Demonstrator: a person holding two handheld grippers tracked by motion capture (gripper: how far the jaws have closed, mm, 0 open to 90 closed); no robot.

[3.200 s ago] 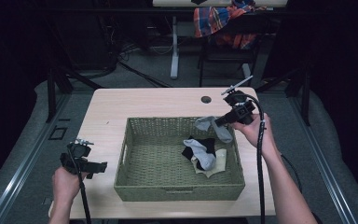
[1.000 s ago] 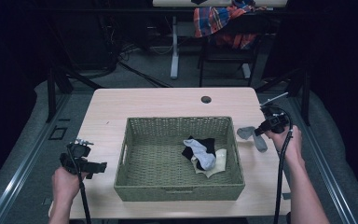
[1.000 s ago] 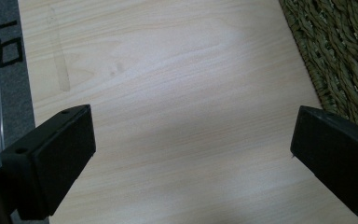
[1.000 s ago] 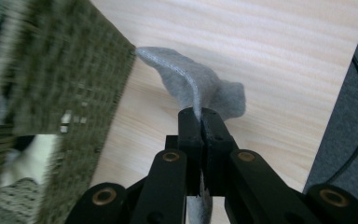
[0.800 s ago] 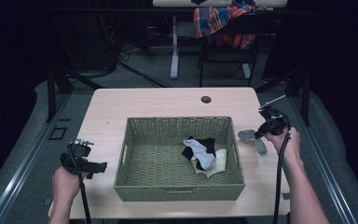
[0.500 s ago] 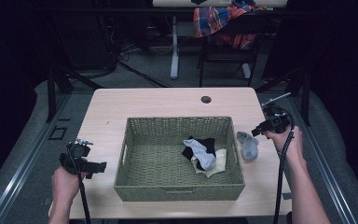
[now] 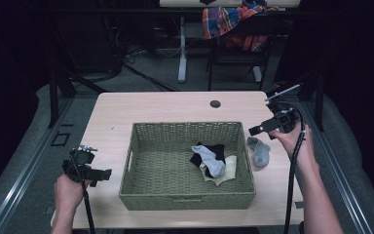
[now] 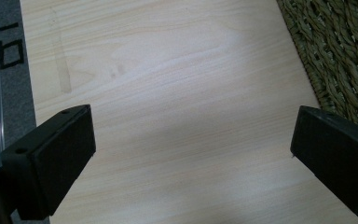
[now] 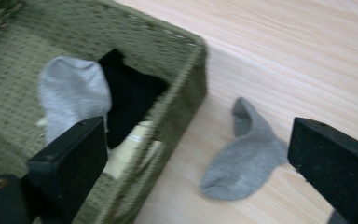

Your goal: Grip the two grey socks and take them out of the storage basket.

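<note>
the right gripper (image 7: 259, 129) has just been opening its jaws, now wide with nothing between, so the small grey sock (image 7: 259, 151) lies flat on the table just beside the woven green basket (image 7: 185, 201), outside its right wall. the left gripper (image 7: 104, 172), wide too, waits left of the basket.

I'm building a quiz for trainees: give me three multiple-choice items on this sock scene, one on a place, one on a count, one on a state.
1. Where does the grey sock lie?
A in the basket
B on the table right of the basket
C on the floor

2. How many socks lie in the basket?
A one
B three
C five

3. How is the right gripper?
A open, empty
B shut on a sock
C shut, empty

Answers: 1 B, it lies flat on the wood beside the basket wall; 2 B, one black, one light grey, one cream; 3 A, jaws wide apart above the sock.
</note>
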